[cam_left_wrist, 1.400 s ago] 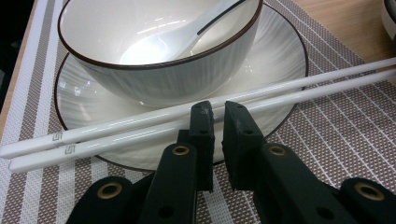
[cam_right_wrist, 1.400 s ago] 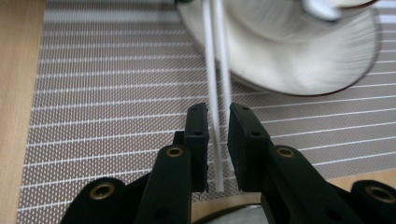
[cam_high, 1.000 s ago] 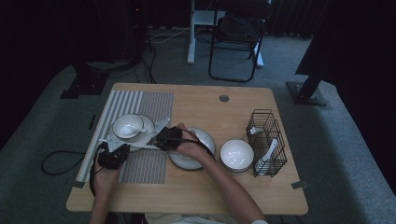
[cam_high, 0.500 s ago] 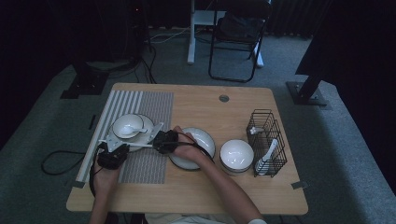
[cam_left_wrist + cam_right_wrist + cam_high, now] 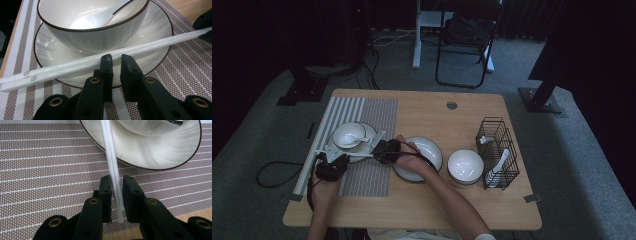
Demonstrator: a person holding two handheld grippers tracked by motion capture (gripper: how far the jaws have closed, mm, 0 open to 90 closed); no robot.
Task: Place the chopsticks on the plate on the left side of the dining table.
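White chopsticks (image 5: 113, 167) lie across the plate (image 5: 155, 40) rim beneath the bowl (image 5: 95, 30) — right gripper (image 5: 117, 185) clamps one end; left gripper (image 5: 116, 65), jaws just easing apart, nearly closed beside them. Hands barely shifted since earlier.

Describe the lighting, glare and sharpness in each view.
High view: dim, with a dark room around the table. Left gripper view: bright and sharp, with glare streaks on the chopsticks and a sheen inside the bowl. Right gripper view: placemat weave crisp, plate slightly overexposed, near jaws soft.
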